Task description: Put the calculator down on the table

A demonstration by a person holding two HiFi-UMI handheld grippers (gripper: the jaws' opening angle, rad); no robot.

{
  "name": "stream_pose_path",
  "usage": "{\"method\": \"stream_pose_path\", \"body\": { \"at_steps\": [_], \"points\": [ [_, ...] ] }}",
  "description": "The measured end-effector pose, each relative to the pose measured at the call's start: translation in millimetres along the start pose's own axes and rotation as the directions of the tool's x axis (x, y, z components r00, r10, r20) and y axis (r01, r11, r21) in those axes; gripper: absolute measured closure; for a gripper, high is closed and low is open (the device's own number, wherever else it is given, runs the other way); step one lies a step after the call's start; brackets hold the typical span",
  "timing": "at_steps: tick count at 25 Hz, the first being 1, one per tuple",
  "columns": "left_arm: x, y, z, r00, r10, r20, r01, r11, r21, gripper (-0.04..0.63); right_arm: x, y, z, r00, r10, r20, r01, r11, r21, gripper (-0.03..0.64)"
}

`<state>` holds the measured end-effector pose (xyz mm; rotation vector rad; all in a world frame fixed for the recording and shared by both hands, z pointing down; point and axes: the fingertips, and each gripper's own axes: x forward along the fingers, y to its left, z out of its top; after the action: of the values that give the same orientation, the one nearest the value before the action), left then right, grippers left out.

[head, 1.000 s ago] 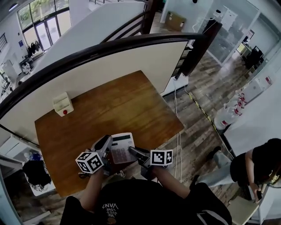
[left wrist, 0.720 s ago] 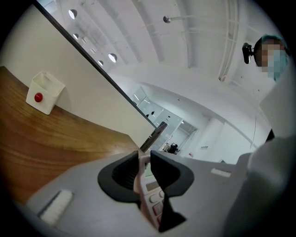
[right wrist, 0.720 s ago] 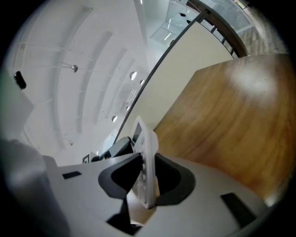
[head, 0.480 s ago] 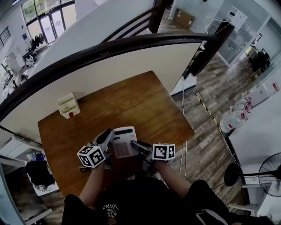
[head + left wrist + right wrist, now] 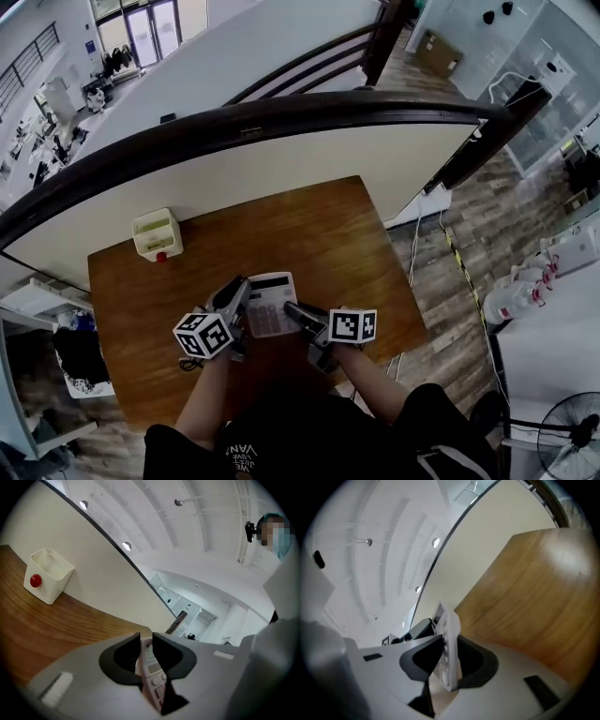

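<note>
As left claw (image 5: 236,298) and right claw (image 5: 294,311) clamp calculator (image 5: 270,302) edges, table (image 5: 300,234) opens ahead.

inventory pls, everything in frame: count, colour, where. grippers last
white flat plastic calculator: 1, white with pale keys, over the table's near half
brown wooden table: 1, brown, centre, against the partition
cream plastic box with a red round button: 1, cream, table's far left corner
curved cream partition with a dark rail: 1, cream and dark brown, behind the table
white bottles: cluster, count unclear, white, far right
standing fan: 1, dark, lower right corner
forearms: 2, bare, bottom centre
left gripper: 1, grey with black pads, shut on the calculator's left edge
right gripper: 1, grey with black pads, shut on its right edge
</note>
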<state>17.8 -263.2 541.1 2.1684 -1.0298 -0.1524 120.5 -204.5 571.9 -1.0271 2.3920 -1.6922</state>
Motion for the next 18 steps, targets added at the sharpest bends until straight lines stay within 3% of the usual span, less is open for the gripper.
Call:
{"method": "stream_pose_path", "body": {
  "at_steps": [6,11,18],
  "points": [
    [38,21,19,0.996,0.064,0.057,-0.063,0.998,-0.015,0.525,23,-21,47,0.998,0.015,-0.065,-0.018,0.999,-0.038,0.522],
    [68,36,35,0.992,0.091,0.083,-0.093,0.996,0.016,0.525,43,-37,81,0.996,0.039,-0.081,-0.044,0.997,-0.065,0.522],
    [102,62,54,0.991,0.111,0.071,-0.115,0.992,0.056,0.525,73,-55,114,0.997,0.035,-0.064,-0.041,0.994,-0.099,0.522]
  ]
}}
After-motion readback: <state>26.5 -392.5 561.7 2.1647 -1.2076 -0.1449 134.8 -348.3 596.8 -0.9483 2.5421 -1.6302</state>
